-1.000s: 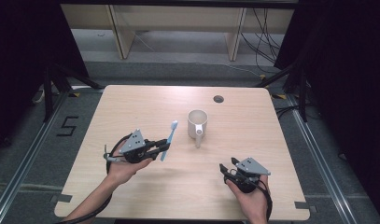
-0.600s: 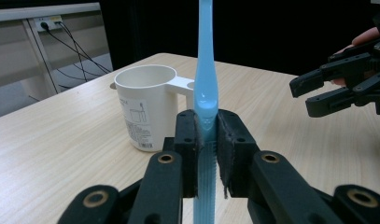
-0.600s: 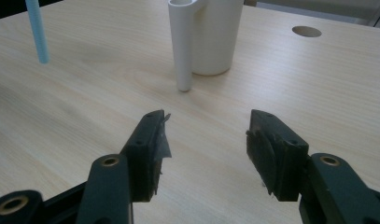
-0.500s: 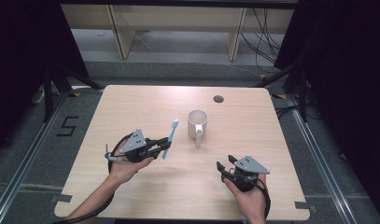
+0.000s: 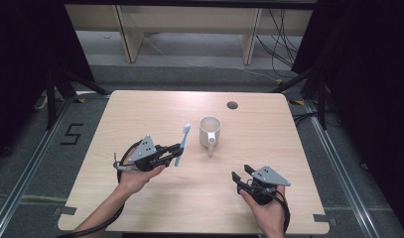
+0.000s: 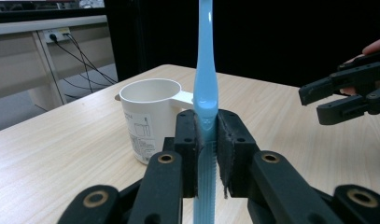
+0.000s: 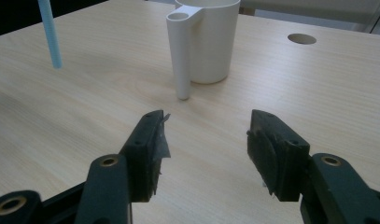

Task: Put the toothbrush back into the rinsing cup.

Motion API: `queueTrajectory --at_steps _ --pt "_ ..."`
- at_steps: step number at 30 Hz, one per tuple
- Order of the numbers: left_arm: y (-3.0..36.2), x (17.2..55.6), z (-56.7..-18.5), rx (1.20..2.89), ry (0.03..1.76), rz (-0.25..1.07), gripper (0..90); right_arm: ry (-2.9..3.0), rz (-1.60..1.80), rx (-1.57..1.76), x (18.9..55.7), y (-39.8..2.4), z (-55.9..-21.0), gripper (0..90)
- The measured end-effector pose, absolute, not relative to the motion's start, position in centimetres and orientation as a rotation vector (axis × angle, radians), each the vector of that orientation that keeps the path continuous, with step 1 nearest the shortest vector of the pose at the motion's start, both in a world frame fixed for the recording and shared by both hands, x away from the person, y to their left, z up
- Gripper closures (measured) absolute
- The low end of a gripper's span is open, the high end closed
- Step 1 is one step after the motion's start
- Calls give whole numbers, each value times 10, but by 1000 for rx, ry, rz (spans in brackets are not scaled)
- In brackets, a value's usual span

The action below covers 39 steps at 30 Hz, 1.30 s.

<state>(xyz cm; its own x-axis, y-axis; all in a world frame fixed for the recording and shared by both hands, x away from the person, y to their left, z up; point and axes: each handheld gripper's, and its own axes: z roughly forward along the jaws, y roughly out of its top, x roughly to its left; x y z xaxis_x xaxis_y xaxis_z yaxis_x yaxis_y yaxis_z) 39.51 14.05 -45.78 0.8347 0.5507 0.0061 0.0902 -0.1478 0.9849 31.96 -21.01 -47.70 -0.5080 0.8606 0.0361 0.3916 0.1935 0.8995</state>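
Toothbrush (image 6: 205,88) clamped — mug (image 5: 209,131) near.

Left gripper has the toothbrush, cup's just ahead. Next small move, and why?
Probably carry the toothbrush over the white cup and tip it in. The left gripper is shut on its handle, held off the table, beside the upright, open cup. The right gripper is open and empty.

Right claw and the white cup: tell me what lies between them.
Bare tabletop; in the right gripper view nothing lies between the open right claw and the white cup.
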Motion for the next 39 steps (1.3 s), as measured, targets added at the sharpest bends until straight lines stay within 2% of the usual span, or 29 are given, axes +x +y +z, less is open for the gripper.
queueTrajectory --at_steps 14,39 --pt "133 393 -461 1672 494 440 784 1958 1346 1130 320 -194 -460 476" --pt "120 395 -461 1668 467 455 784 1882 1531 1076 339 -144 -431 555"
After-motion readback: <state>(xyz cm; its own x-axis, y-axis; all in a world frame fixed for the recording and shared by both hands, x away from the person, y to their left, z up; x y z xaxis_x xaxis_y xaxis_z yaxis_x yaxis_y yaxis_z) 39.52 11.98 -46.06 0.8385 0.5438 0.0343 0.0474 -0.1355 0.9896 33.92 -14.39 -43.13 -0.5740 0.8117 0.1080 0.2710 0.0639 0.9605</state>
